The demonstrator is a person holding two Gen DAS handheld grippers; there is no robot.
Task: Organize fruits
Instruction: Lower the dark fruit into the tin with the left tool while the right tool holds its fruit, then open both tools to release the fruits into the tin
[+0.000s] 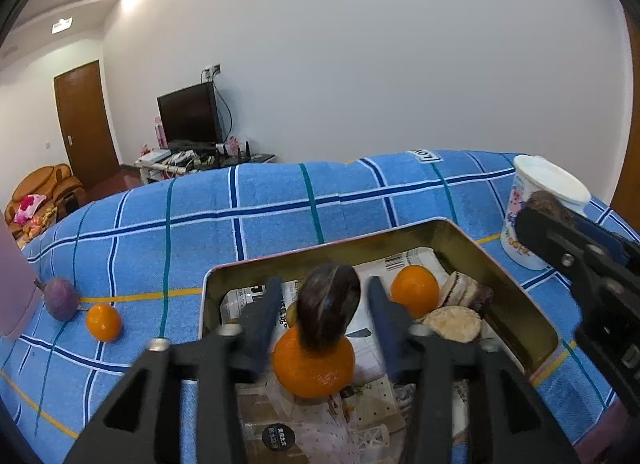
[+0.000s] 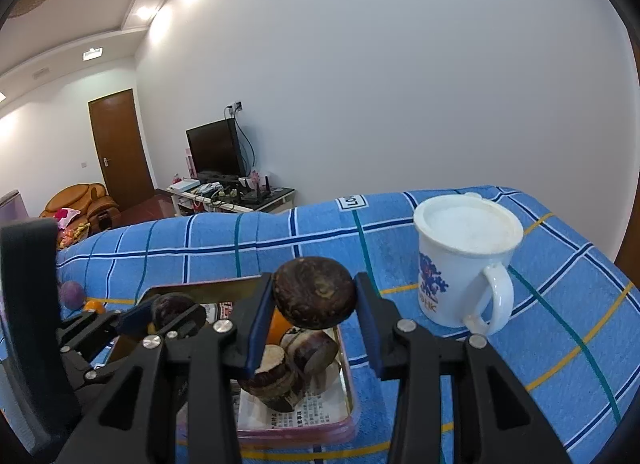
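Left wrist view: left gripper jaws released, dark fruit perched on orange; it could topple. Right gripper jaws clamp a chestnut-brown fruit.

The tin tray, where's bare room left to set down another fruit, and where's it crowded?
Inside the tin tray, the far-left corner, between the rim and the left gripper, shows bare paper lining. The right side is crowded: an orange beside stacked brown pieces. Outside, the blue cloth beyond the tray is bare up to the mug.
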